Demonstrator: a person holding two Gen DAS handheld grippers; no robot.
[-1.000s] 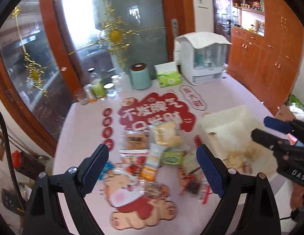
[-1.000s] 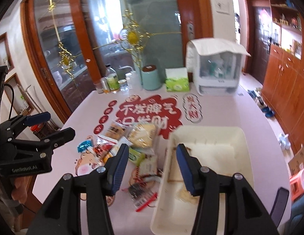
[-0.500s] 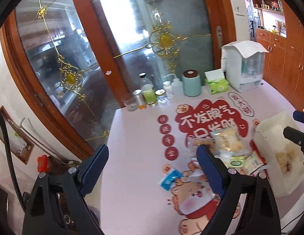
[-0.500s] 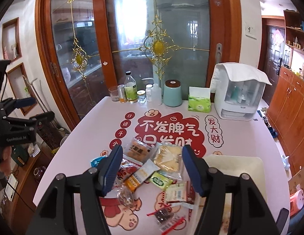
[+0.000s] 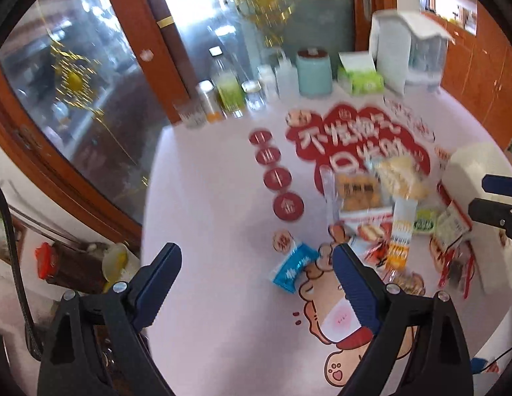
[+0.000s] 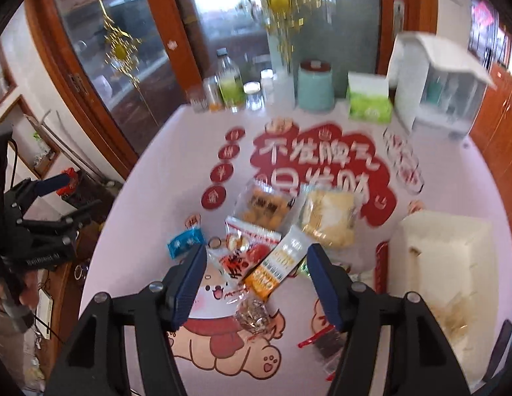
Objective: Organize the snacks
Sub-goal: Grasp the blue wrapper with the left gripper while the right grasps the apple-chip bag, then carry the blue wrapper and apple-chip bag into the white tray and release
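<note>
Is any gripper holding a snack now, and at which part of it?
No. The left gripper and right gripper are both open and empty.

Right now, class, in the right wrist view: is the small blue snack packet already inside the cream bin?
No. The small blue snack packet lies on the table, left of the snack pile, far from the cream bin.

Blurred snack packets lie heaped flat beside a cream bin, seemingly touching.

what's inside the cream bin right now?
The cream bin holds a few pale wrapped snacks near its close end. The rest of its floor looks bare, though blur and the right tool hide the near corner.
</note>
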